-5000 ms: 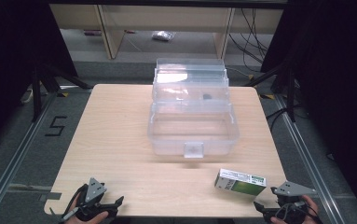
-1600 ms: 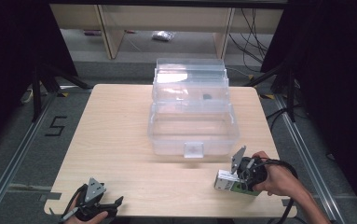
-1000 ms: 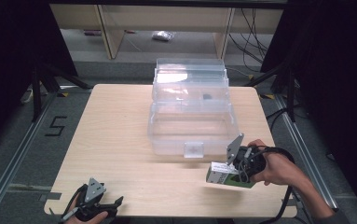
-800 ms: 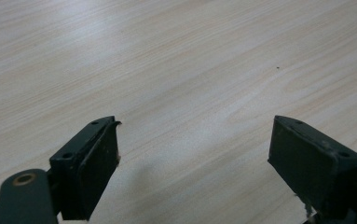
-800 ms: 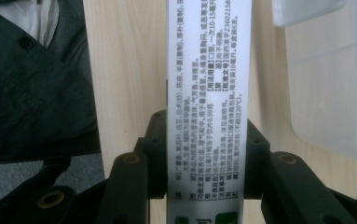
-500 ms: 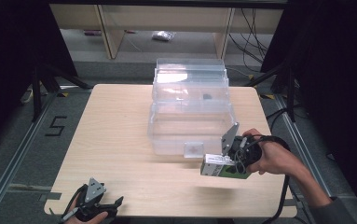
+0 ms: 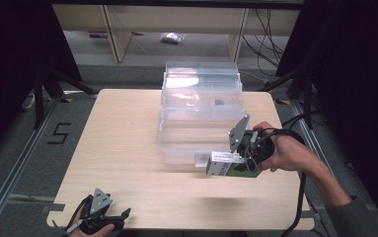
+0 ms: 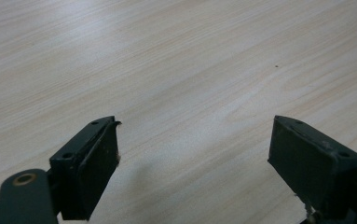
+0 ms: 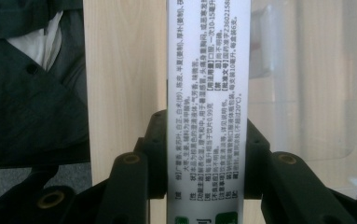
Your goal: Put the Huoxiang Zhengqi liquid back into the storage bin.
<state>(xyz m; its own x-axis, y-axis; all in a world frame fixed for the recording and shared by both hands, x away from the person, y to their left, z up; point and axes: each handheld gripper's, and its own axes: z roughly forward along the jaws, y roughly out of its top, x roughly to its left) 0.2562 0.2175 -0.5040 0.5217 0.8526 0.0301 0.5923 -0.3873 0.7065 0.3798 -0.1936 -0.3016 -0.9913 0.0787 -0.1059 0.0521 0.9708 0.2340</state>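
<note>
Cardboard box [image 7: 226, 165], small and oblong, white on top with green along one side, is clamped in the right gripper [image 7: 240, 159] and held up off the desk [image 7: 127, 143], right in front of the clear plastic bin's [image 7: 199, 116] front wall, next to the little latch tab. From the right gripper view the box [image 9: 207, 107] is a long white panel covered in tiny printed text, green patches at the near end, and the black fingers [image 9: 155, 154] press flat on both of its long sides, so closed snug on it. The person's right hand [image 7: 283, 153] wraps the gripper body, cable trailing off toward the desk edge.

The bin is see-through with rounded corners, and behind it stands its open lid or a second tier; hard to say which.

The left gripper [image 7: 100, 217] sits at the near edge of the desk in the other hand. In its own view the fingers [image 8: 92, 163] stand wide apart with nothing between them, just bare wood grain underneath.

The desk is pale wood laminate, smooth and matte. Around it there's grey floor [image 7: 23, 163] with a "5" [image 7: 59, 133] marked in tape, black curtains on both sides and a light wooden shelf unit [image 7: 176, 19] at the back.
</note>
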